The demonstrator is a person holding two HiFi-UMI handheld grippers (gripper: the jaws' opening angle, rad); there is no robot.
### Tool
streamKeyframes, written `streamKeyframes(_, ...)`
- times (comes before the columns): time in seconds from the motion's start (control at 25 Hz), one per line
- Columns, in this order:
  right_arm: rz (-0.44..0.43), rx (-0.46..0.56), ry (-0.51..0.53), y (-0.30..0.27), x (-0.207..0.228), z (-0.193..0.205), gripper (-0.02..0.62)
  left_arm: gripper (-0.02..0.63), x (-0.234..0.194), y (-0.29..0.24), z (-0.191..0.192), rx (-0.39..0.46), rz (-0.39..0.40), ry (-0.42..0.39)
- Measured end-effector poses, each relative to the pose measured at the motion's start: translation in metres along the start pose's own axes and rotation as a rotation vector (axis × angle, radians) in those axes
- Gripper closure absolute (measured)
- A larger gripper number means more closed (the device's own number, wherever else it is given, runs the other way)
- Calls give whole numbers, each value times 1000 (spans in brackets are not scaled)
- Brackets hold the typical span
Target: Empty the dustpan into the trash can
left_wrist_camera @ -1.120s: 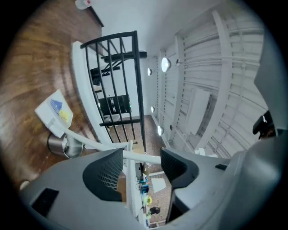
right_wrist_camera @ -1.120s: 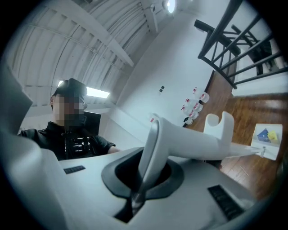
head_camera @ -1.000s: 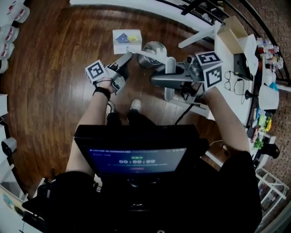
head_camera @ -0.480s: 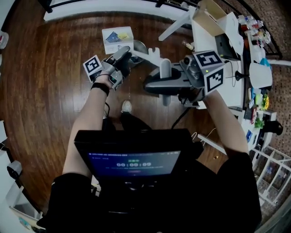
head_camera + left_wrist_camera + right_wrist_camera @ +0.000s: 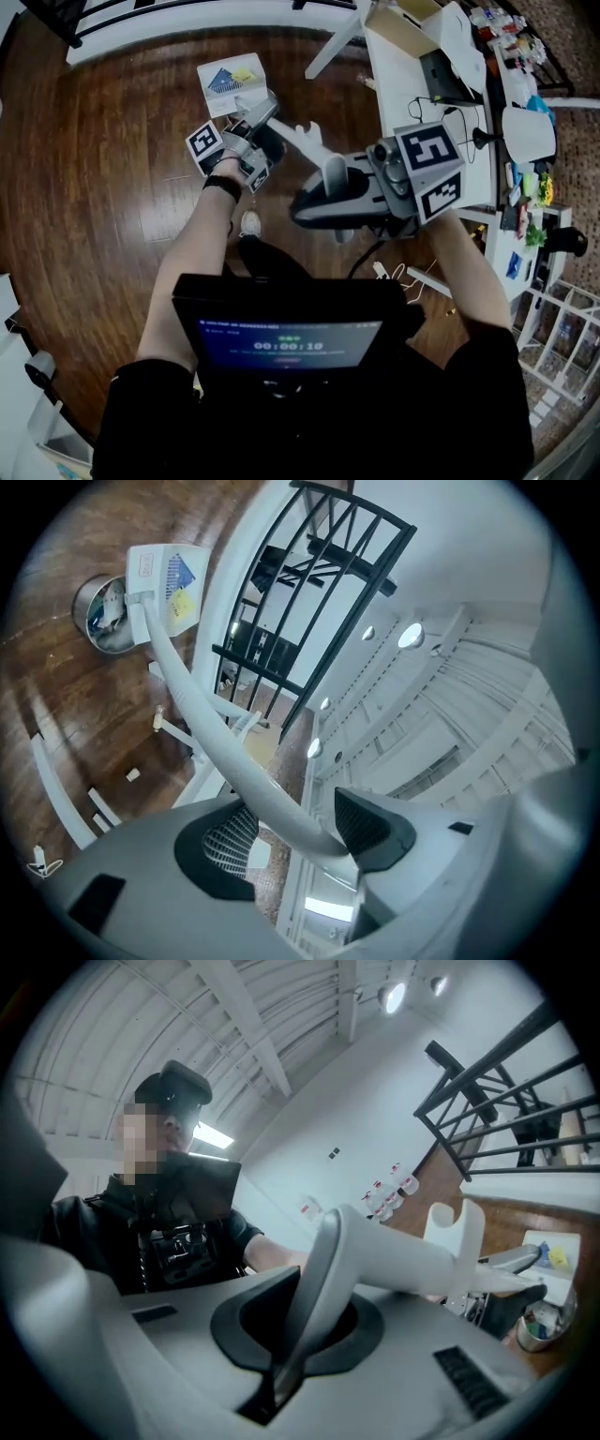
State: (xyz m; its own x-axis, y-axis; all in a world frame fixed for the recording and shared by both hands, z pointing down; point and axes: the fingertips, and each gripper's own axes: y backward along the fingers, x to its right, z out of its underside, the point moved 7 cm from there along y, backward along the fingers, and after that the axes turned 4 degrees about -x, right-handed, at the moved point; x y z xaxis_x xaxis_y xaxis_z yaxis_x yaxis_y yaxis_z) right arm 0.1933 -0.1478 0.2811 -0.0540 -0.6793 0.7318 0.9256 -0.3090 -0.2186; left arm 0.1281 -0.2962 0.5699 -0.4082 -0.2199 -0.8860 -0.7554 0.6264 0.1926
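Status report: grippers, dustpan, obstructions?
Left gripper, right gripper both shut on white long-handled plastic dustpan. Pan loaded, near round metal trash can. No obstruction seen.

Both my bare forearms reach out ahead, the left forearm (image 5: 200,251) running toward 12 o'clock and the right forearm (image 5: 461,267) toward 11. My left gripper (image 5: 263,116) points to 2 o'clock, its jaws clamped on the dustpan handle (image 5: 298,141). My right gripper (image 5: 307,200) lies across toward 9 o'clock, its jaws closed tight on that same handle's upper end.
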Motion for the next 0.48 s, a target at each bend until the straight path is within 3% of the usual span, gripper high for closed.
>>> streamKeyframes(0.16,45,-16,13,29,-3,15,584,386,-13,-26,13,-12,7,45)
streamKeyframes(0.48,87,-180,44,58,-20,43,586,437,-39,-71,48,-112,47,152)
